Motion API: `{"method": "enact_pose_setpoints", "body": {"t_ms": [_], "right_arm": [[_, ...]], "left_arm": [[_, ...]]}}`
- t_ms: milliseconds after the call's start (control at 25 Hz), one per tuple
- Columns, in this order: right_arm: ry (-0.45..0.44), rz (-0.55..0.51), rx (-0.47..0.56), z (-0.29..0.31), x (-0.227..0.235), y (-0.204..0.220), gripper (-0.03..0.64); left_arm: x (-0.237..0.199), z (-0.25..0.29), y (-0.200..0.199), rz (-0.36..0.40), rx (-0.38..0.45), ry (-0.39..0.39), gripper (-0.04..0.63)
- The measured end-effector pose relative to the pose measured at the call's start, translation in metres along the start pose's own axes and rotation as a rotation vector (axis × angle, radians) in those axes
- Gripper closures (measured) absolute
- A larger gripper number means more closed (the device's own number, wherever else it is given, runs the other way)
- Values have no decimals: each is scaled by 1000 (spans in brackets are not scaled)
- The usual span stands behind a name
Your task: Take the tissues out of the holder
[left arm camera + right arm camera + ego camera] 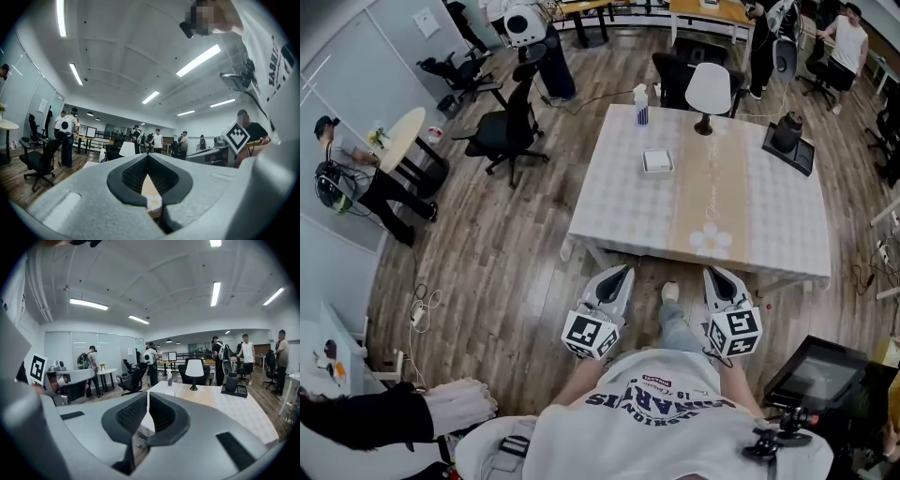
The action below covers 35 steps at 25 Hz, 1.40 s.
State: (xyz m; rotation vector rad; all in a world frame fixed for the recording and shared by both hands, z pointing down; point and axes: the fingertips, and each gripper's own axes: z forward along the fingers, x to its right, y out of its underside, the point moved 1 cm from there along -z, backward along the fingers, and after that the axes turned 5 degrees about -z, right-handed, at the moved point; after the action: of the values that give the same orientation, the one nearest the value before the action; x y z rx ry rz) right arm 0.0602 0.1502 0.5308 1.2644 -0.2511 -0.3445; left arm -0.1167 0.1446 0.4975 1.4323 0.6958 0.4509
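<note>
Your left tool [619, 277] sits low in front of your body, short of the near edge of the counter [769, 225]. Its jaws are closed tip to tip with nothing between them, which suits an approach, since there is nothing to carry yet. It will have to open before it can steady or pinch anything.

Further in, near the far edge, a spray bottle [641, 105] stands upright. Just nearer you than the bottle, and a little right of it, is the tissue holder [657, 161]. It lies flat on the counter's left-centre and is well apart from both tools. Its top looks white, but it is too small to tell how the tissues sit in it. It stands alone with bare counter on every side, so either tool should be able to reach it without knocking anything.

To its right a white lamp [708, 91] stands at the far edge, clear of that path.

Your right tool [719, 277] mirrors the left, held short of the counter with its jaws shut and empty. You are probably still closing the distance to the holder.
</note>
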Motion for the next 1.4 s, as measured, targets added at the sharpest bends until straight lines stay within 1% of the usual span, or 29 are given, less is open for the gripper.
{"method": "enact_pose_setpoints", "body": {"t_ms": [160, 240, 360, 520, 680, 840, 960, 1160, 1320, 1400], "right_arm": [[-8, -2, 18, 24, 11, -22, 607], [-9, 2, 37, 40, 23, -30, 607], [-18, -3, 50, 76, 53, -40, 607], [-32, -18, 55, 125, 92, -59, 607], [-38, -25, 70, 164, 127, -79, 607], [-65, -34, 63, 205, 158, -84, 607], [-87, -30, 48, 234, 179, -80, 607], [-129, -34, 11, 270, 188, -72, 607], [-141, -45, -1, 288, 184, -79, 607], [-135, -54, 2, 293, 179, -88, 607]], "left_arm": [[-12, 18, -13, -2, 0, -4, 594], [-20, 36, -16, 4, -4, -1, 594], [-35, 77, -21, 12, 1, 0, 594], [-62, 126, -36, 0, 17, -28, 594], [-81, 169, -46, 0, 7, -46, 594], [-98, 210, -56, 8, 17, -66, 594], [-110, 235, -53, 2, 12, -87, 594], [-131, 249, -44, -15, -18, -122, 594], [-149, 251, -51, -14, -4, -149, 594], [-158, 251, -57, -14, 5, -149, 594]]}}
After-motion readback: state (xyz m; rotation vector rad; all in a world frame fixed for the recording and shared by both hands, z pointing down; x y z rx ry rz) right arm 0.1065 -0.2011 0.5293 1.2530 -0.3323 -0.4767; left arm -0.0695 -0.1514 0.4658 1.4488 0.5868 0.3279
